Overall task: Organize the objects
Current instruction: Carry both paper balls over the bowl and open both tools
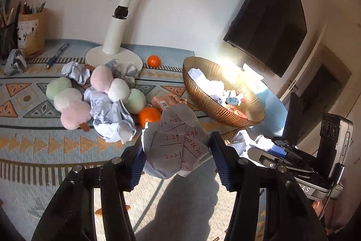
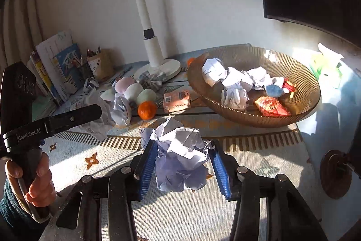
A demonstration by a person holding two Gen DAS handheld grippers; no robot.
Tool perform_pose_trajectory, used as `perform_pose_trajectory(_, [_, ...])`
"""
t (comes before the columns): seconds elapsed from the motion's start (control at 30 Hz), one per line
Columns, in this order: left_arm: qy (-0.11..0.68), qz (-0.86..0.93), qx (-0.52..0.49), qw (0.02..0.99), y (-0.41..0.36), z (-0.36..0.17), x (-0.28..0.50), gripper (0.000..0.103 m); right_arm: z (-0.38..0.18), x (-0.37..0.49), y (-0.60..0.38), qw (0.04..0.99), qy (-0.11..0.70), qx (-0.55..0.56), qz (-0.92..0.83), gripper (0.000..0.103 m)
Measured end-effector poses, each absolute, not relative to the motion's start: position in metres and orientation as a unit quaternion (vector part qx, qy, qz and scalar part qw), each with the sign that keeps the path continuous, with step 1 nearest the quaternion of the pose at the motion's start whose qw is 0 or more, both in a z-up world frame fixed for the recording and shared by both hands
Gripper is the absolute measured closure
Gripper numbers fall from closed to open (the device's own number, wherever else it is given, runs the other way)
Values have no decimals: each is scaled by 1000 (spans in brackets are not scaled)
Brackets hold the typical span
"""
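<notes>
Both grippers are clamped on crumpled paper: left gripper pinches a scribbled paper ball, right gripper squeezes a white paper wad, near the bowl.

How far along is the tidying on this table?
Partway. The bowl already holds several paper balls and a red packet. Each gripper grips another wad: left gripper the written-on one, right gripper a plain one. Loose paper, plush balls and oranges remain on the cloth.
</notes>
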State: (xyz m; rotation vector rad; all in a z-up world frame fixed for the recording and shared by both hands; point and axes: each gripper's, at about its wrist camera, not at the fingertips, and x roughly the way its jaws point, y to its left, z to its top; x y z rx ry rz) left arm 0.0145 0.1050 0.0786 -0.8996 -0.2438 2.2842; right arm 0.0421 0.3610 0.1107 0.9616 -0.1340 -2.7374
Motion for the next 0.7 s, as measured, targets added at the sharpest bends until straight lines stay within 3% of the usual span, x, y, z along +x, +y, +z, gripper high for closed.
perform_pose_trajectory(0.2, [-11, 882, -301, 362, 203, 127, -24, 51, 161, -1, 432, 4, -126, 259, -958, 56])
perform_pose_trajectory(0.5, [12, 868, -354, 347, 287, 80, -82, 51, 125, -65, 478, -58, -196, 305, -930, 56])
perform_pose_trajectory(0.53, [12, 868, -357, 346, 290, 76, -84, 46, 122, -66, 482, -48, -209, 303, -929, 55])
perform_pose_trajectory(0.63, [12, 874, -361, 324, 292, 71, -86, 13, 117, -66, 488, -34, -224, 302, -926, 30])
perform_pose_trajectory(0.7, [9, 876, -353, 329, 285, 76, -81, 11, 120, -60, 486, -37, -213, 297, -930, 30])
